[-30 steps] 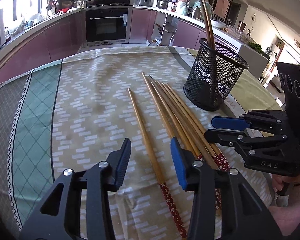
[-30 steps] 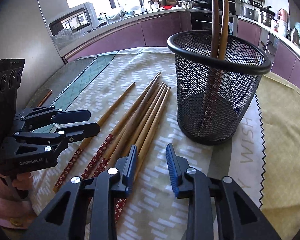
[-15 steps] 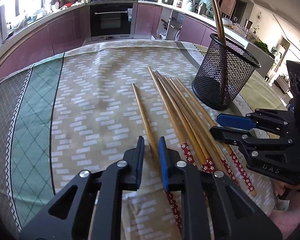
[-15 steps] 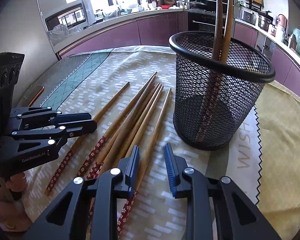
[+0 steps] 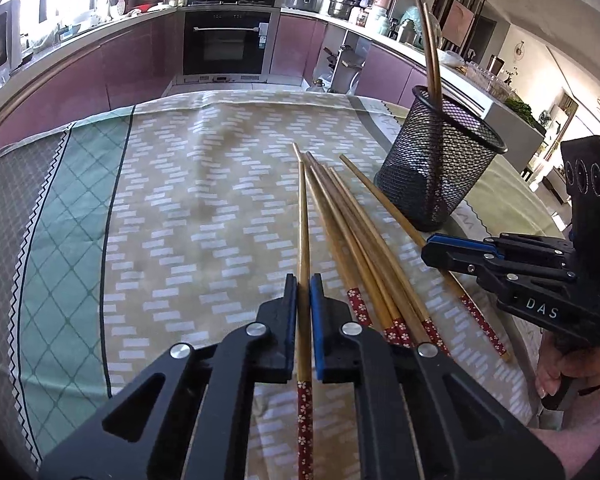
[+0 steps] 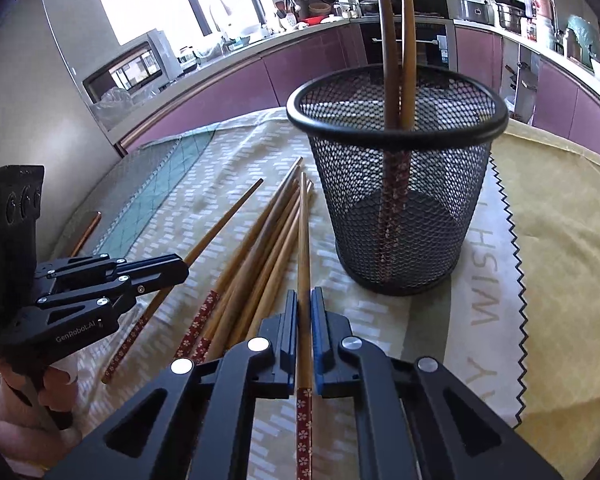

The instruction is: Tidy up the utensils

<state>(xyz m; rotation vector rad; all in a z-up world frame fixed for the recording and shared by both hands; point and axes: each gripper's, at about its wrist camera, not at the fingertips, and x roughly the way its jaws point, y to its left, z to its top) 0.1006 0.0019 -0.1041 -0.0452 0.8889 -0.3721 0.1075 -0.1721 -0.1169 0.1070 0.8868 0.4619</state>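
Several wooden chopsticks with red flowered ends lie in a loose pile [image 5: 364,248] [image 6: 260,264] on the patterned tablecloth. My left gripper [image 5: 303,280] is shut on the leftmost chopstick [image 5: 303,216], which runs straight away between the pads. In the right wrist view that left gripper [image 6: 185,267] shows at the left, pinching that stick [image 6: 224,224]. My right gripper [image 6: 304,294] is shut on the chopstick nearest the basket [image 6: 303,232]; the left wrist view shows this right gripper [image 5: 427,246] at the right. A black mesh basket [image 5: 436,168] [image 6: 400,200] stands upright with two chopsticks [image 6: 396,40] in it.
The tablecloth [image 5: 172,216] spreads wide to the left of the pile. A thin brown stick [image 6: 86,232] lies near the table's far left edge. Purple kitchen cabinets and an oven [image 5: 228,44] stand beyond the table. A hand [image 5: 560,368] holds the right gripper's handle.
Both grippers went from open to shut, each closing on one chopstick. The left stick has swung so its tip meets the pile; the right stick has parted from the pile.
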